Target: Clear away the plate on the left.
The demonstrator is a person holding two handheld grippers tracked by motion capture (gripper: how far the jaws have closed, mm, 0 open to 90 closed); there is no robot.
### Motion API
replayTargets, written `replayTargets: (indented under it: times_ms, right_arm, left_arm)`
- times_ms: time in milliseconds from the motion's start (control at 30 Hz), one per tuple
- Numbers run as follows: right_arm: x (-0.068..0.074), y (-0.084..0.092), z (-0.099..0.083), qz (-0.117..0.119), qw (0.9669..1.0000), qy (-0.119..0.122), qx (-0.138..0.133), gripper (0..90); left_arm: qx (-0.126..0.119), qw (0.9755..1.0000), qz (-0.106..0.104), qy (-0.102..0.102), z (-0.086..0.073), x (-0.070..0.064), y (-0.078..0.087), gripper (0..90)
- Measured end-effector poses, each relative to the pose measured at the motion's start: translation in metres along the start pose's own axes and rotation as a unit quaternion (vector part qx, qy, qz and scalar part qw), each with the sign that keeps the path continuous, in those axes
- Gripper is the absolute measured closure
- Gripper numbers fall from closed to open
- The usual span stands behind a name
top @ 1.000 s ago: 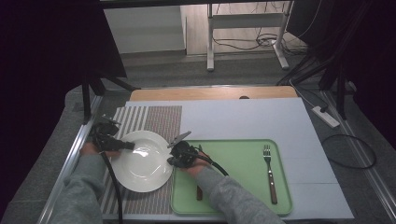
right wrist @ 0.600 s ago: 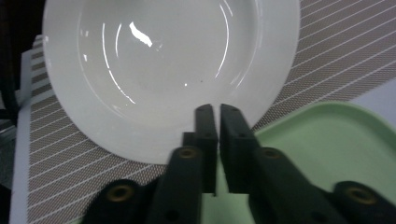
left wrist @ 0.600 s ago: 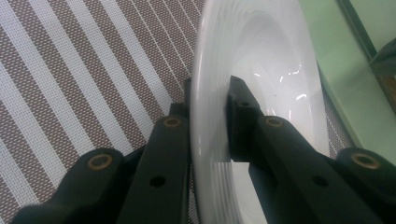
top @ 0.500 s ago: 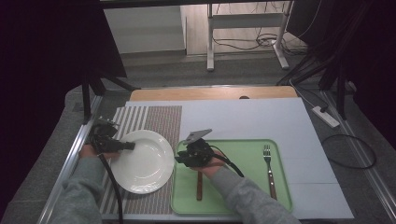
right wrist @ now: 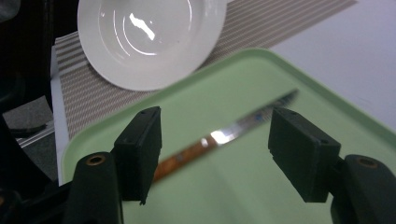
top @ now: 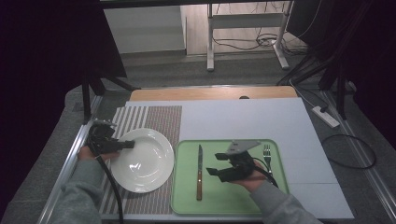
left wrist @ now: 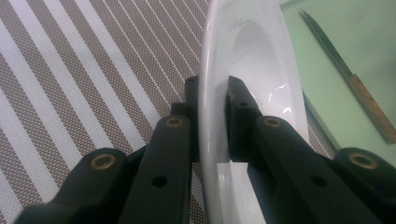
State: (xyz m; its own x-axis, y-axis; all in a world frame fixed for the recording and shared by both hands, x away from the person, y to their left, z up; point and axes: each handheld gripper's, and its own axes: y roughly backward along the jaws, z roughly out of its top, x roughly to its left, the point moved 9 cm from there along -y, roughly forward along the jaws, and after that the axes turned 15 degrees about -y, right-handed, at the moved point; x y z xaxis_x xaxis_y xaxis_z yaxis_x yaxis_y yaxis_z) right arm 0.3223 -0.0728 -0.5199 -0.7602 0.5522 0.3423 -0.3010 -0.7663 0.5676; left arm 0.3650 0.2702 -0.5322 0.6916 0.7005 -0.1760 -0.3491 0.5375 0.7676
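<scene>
A white plate (top: 142, 160) lies on a striped placemat (top: 154, 119). My left gripper (top: 127, 145) is shut on the plate's left rim; in the left gripper view the pads pinch the plate (left wrist: 252, 56) edge, one on each side. My right gripper (top: 214, 164) hovers over the green tray (top: 233, 205), just right of a wooden-handled knife (top: 199, 172). Its jaws have just been opening and stand wide with nothing gripped; in the right gripper view (right wrist: 215, 140) the blurred knife (right wrist: 224, 135) lies on the tray below them. A fork (top: 267, 154) lies at the tray's right.
The tray sits on a pale grey mat (top: 243, 119) to the right of the placemat. A wooden table edge (top: 210, 93) runs along the back. Metal rails (top: 70, 158) border the table's left side. A power strip (top: 326, 116) and cables lie on the floor to the right.
My right gripper has left the plate's right rim, travelled right over the knife to the middle of the tray, and opened. The left gripper and the plate have stayed put.
</scene>
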Motion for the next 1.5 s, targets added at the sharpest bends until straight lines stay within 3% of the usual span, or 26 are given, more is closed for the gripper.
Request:
replayTargets:
  times_ms: [133,300,533,800,1067,1500]
  right_arm:
    - [-0.019,0.031,-0.019,-0.035,0.9992,0.006,-0.017,29.7]
    - [-0.039,0.061,-0.04,-0.052,0.9978,-0.014,-0.038,28.3]
    - [-0.059,0.091,-0.054,-0.075,0.9949,-0.031,-0.06,26.8]
    - [-0.078,0.105,-0.067,-0.092,0.9921,-0.054,-0.067,26.1]
    - [-0.088,0.117,-0.072,-0.108,0.9899,-0.053,-0.075,23.9]
    - [-0.102,0.127,-0.079,-0.114,0.9869,-0.074,-0.086,22.3]
  left_arm:
    - [-0.012,0.9999,0.009,-0.006,0.002,-0.001,0.004,80.9]
    - [-0.023,0.9996,0.016,-0.009,0.004,-0.001,0.01,80.5]
    - [-0.038,0.999,0.022,-0.014,0.004,-0.003,0.02,79.8]
    - [-0.066,0.9973,0.026,-0.018,0.004,-0.007,0.032,79.6]
    - [-0.089,0.9953,0.029,-0.023,0.005,-0.014,0.04,79.5]
    - [-0.113,0.9928,0.02,-0.034,0.014,-0.028,0.04,79.4]
